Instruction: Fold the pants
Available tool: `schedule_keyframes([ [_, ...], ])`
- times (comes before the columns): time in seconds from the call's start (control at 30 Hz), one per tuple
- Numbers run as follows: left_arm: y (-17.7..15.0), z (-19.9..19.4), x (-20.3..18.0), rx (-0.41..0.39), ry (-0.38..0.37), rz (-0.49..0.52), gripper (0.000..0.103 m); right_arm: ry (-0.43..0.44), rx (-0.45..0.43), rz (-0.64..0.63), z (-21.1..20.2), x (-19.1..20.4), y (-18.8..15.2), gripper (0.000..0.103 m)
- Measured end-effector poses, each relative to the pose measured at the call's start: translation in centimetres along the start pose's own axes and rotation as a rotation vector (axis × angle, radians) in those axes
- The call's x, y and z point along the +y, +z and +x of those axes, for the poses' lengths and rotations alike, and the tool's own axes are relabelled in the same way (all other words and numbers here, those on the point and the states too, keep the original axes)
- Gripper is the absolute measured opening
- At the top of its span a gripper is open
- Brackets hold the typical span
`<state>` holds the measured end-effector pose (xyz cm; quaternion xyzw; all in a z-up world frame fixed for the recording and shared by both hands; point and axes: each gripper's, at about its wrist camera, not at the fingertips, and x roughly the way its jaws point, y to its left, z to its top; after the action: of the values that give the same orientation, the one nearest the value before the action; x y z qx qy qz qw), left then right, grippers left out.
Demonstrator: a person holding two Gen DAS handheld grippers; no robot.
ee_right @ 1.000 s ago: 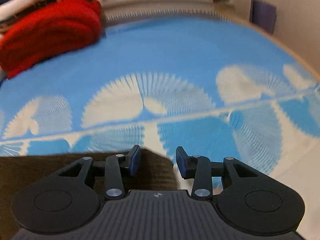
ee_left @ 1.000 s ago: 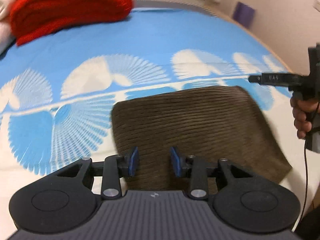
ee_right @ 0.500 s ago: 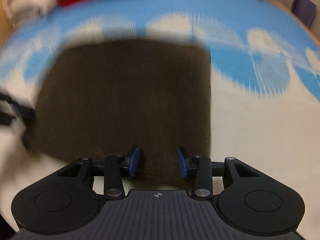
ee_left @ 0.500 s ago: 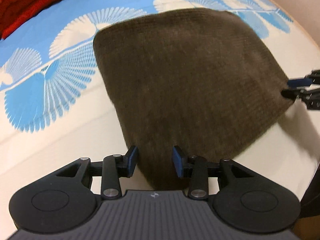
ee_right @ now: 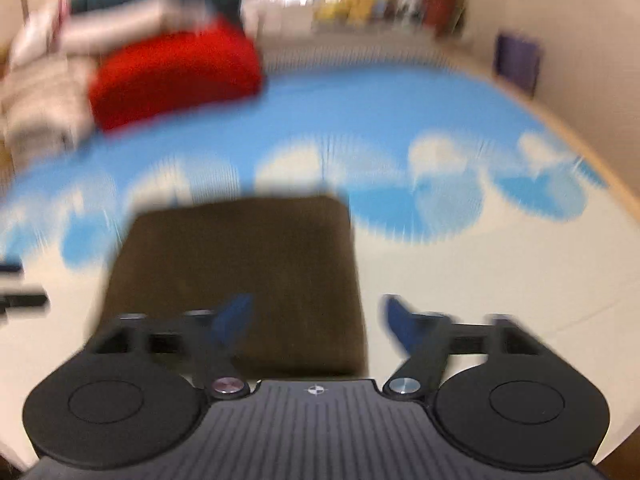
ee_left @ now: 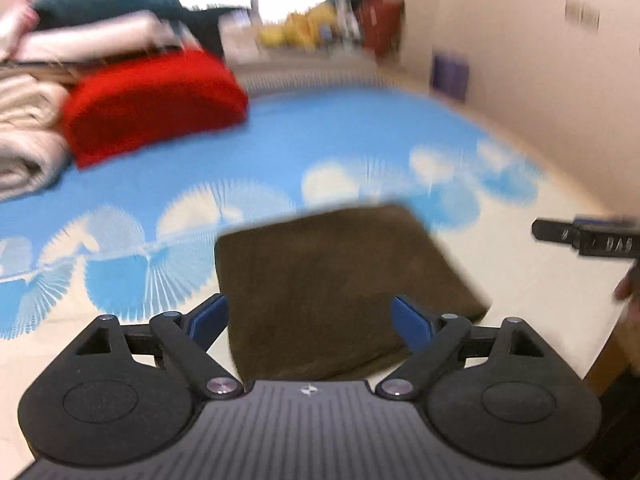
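Observation:
The brown corduroy pants (ee_left: 336, 280) lie folded into a compact rectangle on the blue and white bedspread (ee_left: 320, 144); they also show in the right wrist view (ee_right: 240, 276). My left gripper (ee_left: 310, 318) is open and empty, raised above the near edge of the pants. My right gripper (ee_right: 316, 318) is open and empty above the pants' near right corner. The right gripper shows at the right edge of the left wrist view (ee_left: 588, 238). Both views are blurred by motion.
A folded red garment (ee_left: 152, 100) and a stack of beige and white cloth (ee_left: 28, 132) sit at the far left of the bed. A wall (ee_left: 520, 60) runs along the right side. Cluttered items (ee_left: 320, 28) stand by the window beyond the bed.
Both grippers have opened wide and lifted back from the pants, tilting up so the far room shows. The folded pants stay on the bed.

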<state>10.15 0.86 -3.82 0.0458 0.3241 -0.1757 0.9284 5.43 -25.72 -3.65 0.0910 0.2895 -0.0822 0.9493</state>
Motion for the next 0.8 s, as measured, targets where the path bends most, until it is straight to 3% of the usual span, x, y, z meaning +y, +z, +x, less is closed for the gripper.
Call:
schedule_keyframes([
  [0.07,-1.3,-2.3,-1.1,-0.041,0.013,-0.048,0.093,0.014,-0.116,0.022,-2.9,0.2,-0.9,0.101],
  [0.1,-2.2,-3.0,-1.6,-0.049,0.023,-0.074,0.101,0.023,-0.145,0.03,-3.8,0.3,-1.4,0.102],
  [0.17,-3.7,-3.3,-2.5,-0.035,0.022,-0.092,0.103,0.045,-0.169,0.067,-5.1,0.5,-2.0,0.102],
  [0.27,-5.1,-2.8,-3.8,0.015,0.132,-0.075,0.103,0.031,-0.197,0.023,-5.5,1.7,-4.0,0.102],
  [0.33,-5.3,-2.8,-3.9,0.012,0.165,-0.088,0.103,0.024,-0.211,-0.03,-5.7,2.3,-5.2,0.102],
  [0.47,-5.0,-1.8,-2.6,0.03,0.22,-0.146,0.103,0.021,-0.115,-0.023,-3.8,2.5,-6.8,0.102],
  [0.6,-5.2,-0.6,-1.2,0.091,0.181,-0.218,0.103,0.008,-0.072,-0.002,-3.0,2.7,-6.5,0.102],
  [0.8,-5.1,0.1,-1.9,0.077,0.201,-0.184,0.103,-0.001,-0.05,-0.018,-2.4,3.1,-7.0,0.102],
])
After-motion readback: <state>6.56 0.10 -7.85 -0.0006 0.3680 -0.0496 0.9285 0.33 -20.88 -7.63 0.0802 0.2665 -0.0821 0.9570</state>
